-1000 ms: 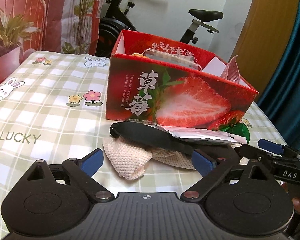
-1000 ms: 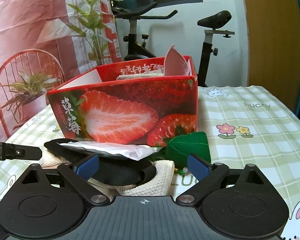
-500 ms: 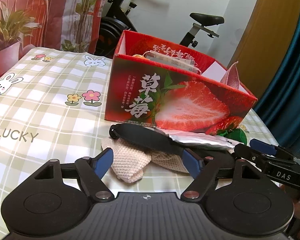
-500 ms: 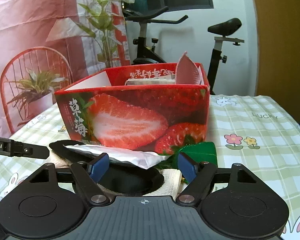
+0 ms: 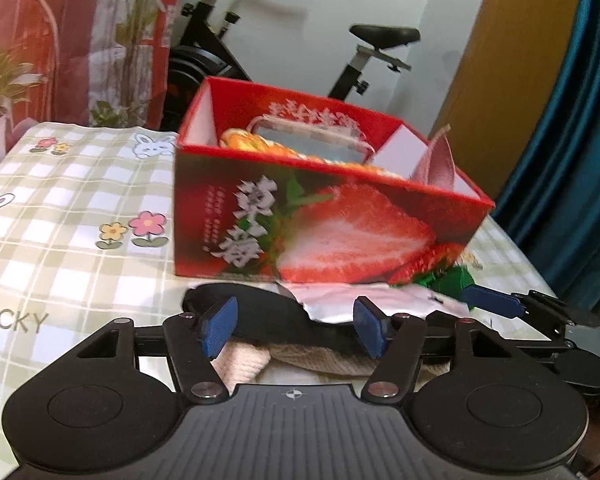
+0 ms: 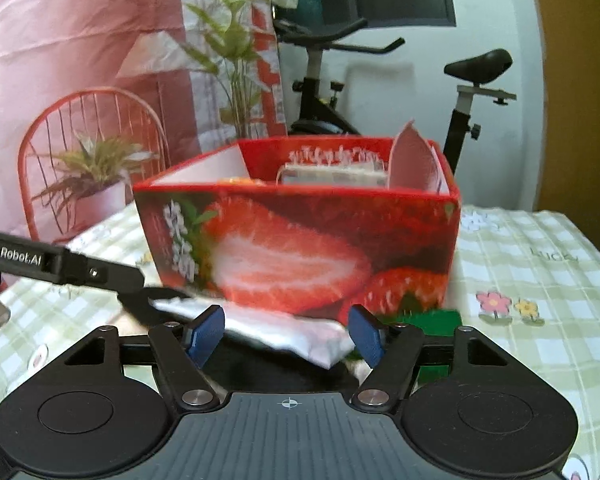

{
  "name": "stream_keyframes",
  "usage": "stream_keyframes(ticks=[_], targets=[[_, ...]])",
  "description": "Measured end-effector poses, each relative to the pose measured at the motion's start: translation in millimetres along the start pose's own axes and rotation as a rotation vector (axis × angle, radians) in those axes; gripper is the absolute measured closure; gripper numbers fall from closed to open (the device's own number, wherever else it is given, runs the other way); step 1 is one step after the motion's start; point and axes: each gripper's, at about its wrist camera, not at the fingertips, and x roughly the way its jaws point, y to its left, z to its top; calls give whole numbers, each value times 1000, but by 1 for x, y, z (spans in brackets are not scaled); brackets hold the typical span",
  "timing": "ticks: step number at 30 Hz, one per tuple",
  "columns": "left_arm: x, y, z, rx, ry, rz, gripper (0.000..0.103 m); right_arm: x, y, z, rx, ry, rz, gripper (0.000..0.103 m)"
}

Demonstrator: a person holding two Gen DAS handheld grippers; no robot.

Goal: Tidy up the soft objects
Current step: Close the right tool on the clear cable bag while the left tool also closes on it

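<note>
A red strawberry box (image 5: 324,216) stands on the checked tablecloth and holds a pink cloth (image 5: 436,160) and a clear packet. In front of it lies a pile: a black eye mask (image 5: 260,316), a silver-white pouch (image 5: 372,304), beige knit cloths (image 5: 320,358) and a green soft piece (image 5: 448,280). My left gripper (image 5: 296,332) is open, its fingers astride the mask. My right gripper (image 6: 284,334) is open, its fingers astride the pouch (image 6: 284,328) before the box (image 6: 300,248). The pile's lower part is hidden behind the gripper bodies.
The tablecloth (image 5: 60,216) extends to the left of the box. An exercise bike (image 6: 464,92), a red wire chair with a potted plant (image 6: 92,168) and a blue curtain (image 5: 572,140) stand behind the table. The other gripper's arm (image 6: 60,266) reaches in from the left.
Both grippers have moved forward and down onto the pile, and their jaws have narrowed but stay open. The pile and box have not shifted.
</note>
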Motion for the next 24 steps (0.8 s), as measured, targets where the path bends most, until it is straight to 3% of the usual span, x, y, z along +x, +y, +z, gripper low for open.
stream_keyframes(ticks=[3,12,16,19,20,24], targets=[[8,-3,-3,10,17,-7,37,6,-3,-3,2,35,-11,37],[17,-2,8,57,-10,-36,39,27,6,3,-172,52,-16,38],[25,3,17,61,-28,-89,39,35,6,6,-207,61,7,40],[32,9,25,26,-27,-128,39,42,1,10,-194,67,18,52],[35,11,27,16,-23,-136,39,44,-2,11,-185,72,17,60],[45,13,33,26,-13,-120,41,52,-18,19,-102,75,42,69]])
